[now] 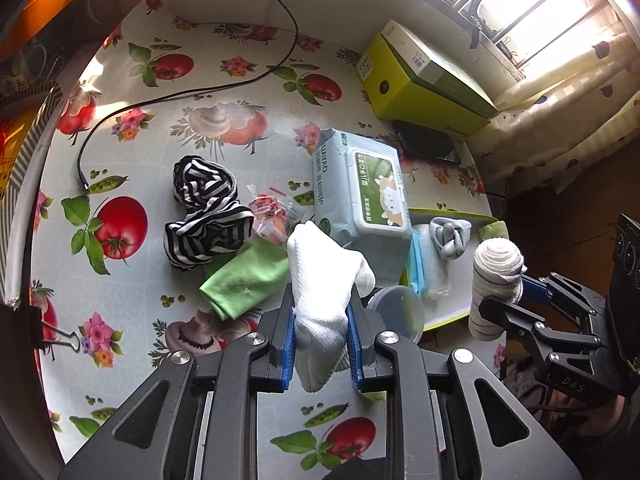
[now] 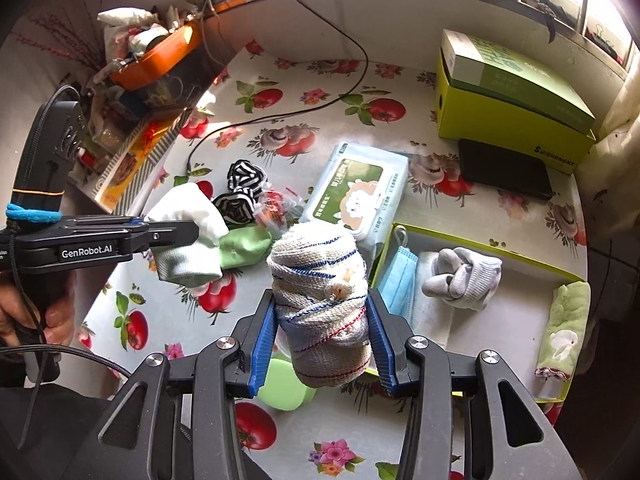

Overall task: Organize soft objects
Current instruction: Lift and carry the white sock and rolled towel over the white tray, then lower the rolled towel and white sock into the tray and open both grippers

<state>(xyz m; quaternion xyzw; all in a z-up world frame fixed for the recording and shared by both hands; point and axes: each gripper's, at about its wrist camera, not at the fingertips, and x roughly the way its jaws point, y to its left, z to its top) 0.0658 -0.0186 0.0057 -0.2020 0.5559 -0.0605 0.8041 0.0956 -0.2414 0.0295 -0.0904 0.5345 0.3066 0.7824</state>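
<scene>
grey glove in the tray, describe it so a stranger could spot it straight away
Find the shallow yellow-green tray at the table's right side, beside the wipes pack. The grey glove lies crumpled in its middle on a white cloth. It is the only grey, fingered thing there, between a blue face mask and a green towel.

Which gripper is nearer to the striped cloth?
Left. The left gripper, holding a white sock, is beside the striped cloth; the right gripper is farther, by the tray.

White sock pinched upright off table; cream rolled cloth likewise; striped cloth crumpled on table.
</scene>
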